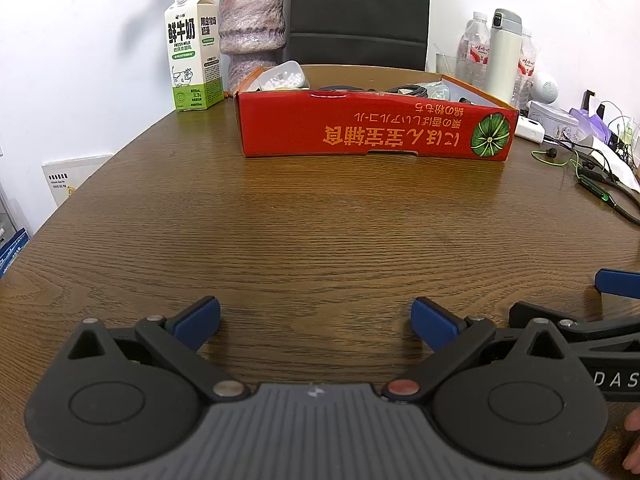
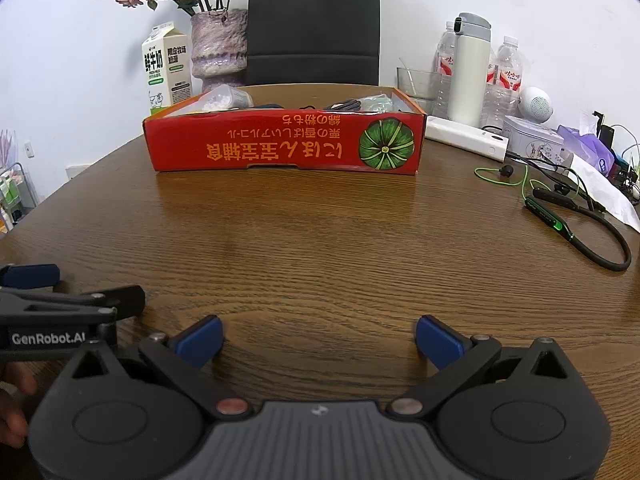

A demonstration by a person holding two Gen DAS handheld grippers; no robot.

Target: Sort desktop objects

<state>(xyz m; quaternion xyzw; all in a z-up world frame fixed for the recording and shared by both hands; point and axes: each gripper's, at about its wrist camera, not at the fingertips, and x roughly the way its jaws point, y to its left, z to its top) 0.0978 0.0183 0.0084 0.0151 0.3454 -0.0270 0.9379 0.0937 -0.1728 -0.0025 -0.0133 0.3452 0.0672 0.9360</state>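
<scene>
Left gripper (image 1: 316, 322): we log it low over the wooden table (image 1: 304, 232), blue pads spread wide, nothing between them.
Right gripper (image 2: 320, 340): likewise spread wide and holding nothing; it sits just beside the left gripper, each tool showing at the edge of the other's view.
Hands: we see only a sliver of a hand (image 2: 12, 404) at the left edge of the right wrist view, behind the left tool.
Red box (image 2: 286, 140): shallow open carton with orange lettering and a green pumpkin picture, standing on the far half of the table, well apart from both grippers.
Box contents: we count a clear tub of small white pieces (image 1: 282, 76) at the left end, dark cables (image 1: 408, 89) and a crumpled clear wrapper toward the right; other items are too hidden to tell.
Neckband earphones (image 2: 576, 220): black and green, loose on the table right of the box.
White power bank (image 2: 466, 138): just beside the box's right end.
Left rear: milk carton (image 1: 194, 54) beside a mottled vase (image 1: 252, 28) of dried flowers.
Right rear: white thermos (image 2: 470, 68), water bottles (image 2: 504, 80), a glass (image 2: 418, 82), a round tin (image 2: 532, 140).
Behind box: black chair back (image 2: 314, 20).
</scene>
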